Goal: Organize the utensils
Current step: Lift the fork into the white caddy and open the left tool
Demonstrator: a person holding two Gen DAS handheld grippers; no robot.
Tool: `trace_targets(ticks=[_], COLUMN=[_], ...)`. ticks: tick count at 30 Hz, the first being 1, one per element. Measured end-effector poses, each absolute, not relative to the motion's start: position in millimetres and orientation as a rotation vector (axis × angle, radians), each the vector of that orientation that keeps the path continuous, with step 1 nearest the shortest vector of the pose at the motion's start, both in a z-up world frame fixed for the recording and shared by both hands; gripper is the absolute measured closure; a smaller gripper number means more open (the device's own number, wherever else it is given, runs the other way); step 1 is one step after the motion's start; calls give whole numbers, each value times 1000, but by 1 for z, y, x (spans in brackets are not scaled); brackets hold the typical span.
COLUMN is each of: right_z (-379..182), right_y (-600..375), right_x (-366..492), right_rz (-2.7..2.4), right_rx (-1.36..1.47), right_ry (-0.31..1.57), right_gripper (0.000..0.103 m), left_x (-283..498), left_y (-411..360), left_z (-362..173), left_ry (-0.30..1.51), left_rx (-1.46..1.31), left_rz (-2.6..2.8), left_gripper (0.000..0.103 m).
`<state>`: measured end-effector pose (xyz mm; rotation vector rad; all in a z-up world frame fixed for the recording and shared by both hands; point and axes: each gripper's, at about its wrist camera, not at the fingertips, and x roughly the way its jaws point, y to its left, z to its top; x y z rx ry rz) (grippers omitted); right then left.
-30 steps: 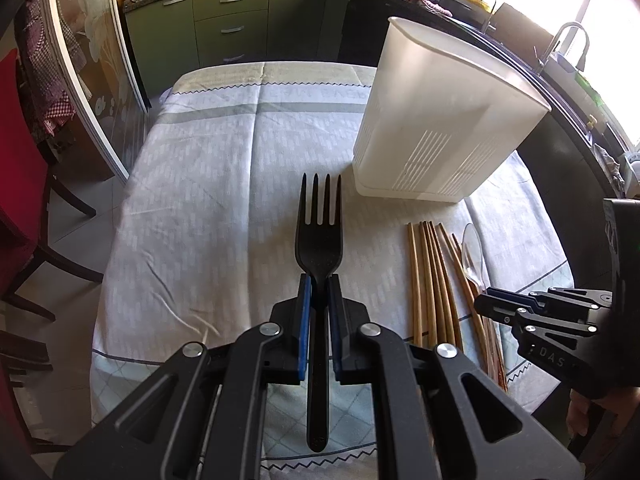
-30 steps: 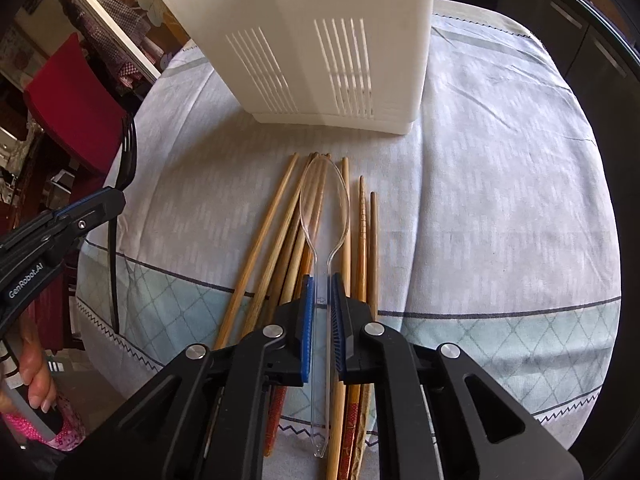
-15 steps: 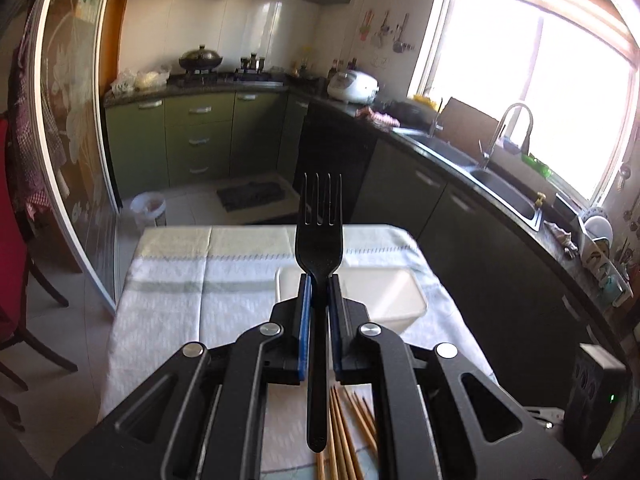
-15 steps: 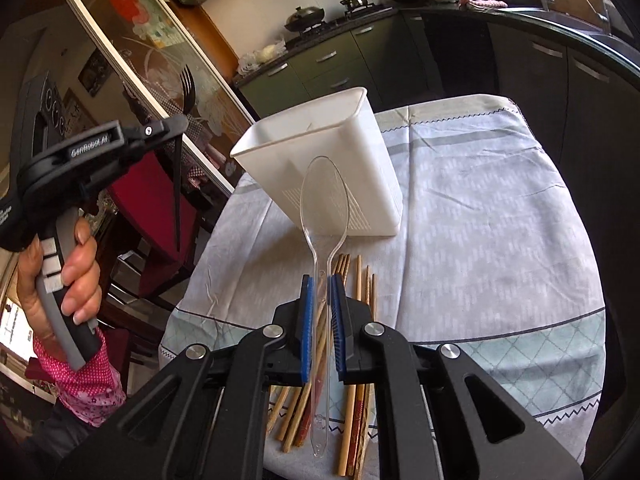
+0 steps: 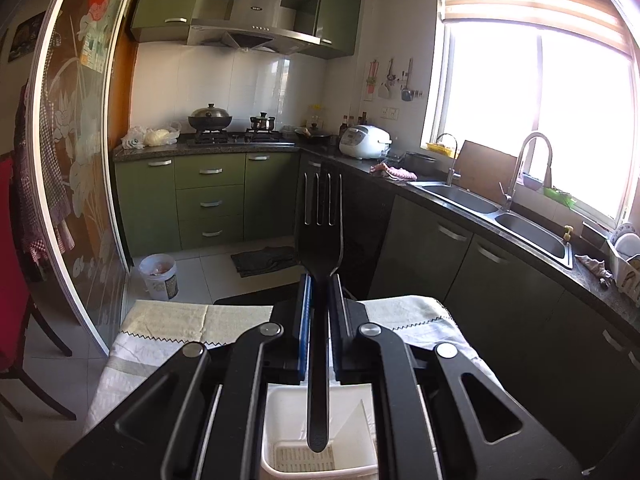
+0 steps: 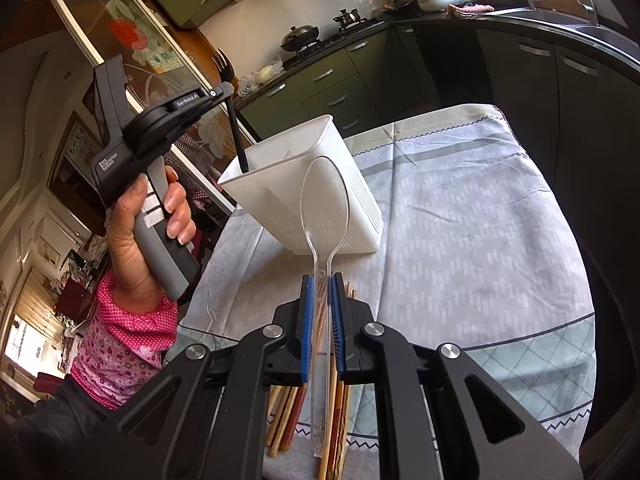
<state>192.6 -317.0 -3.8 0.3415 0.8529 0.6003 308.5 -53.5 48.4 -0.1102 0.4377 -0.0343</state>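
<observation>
Both grippers have lifted way up off the table since a second ago; back then the fork and spoon were down near the cloth. Now the left gripper (image 5: 319,292) is clamped tight on the black fork (image 5: 320,236), tines up, and the handle end dips just inside the open top of the white utensil holder (image 6: 304,184); you can see that from the right wrist view. Right gripper (image 6: 320,300) is squeezed on the clear plastic spoon (image 6: 325,208), bowl up, held above the wooden chopsticks (image 6: 288,408) lying on the tablecloth (image 6: 460,220); holder stands on the cloth just past them.
</observation>
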Motion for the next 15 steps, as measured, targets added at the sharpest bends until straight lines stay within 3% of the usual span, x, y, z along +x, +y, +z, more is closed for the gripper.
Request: trace_targets(ticks=[5, 10, 15], right_z=[25, 64, 104], right_y=[-308, -294, -277], right_x=[198, 206, 227], right_rz=[612, 600, 563], right_rx=[313, 273, 258], right_ry=[775, 661, 493], right_gripper=[93, 93, 93], left_x=[302, 295, 280], left_y=[-52, -44, -31], left_z=[32, 32, 44], left_ry=[468, 457, 433], left_rx=[-84, -100, -136], left_rz=[-43, -44, -42], left_gripper=[94, 74, 74])
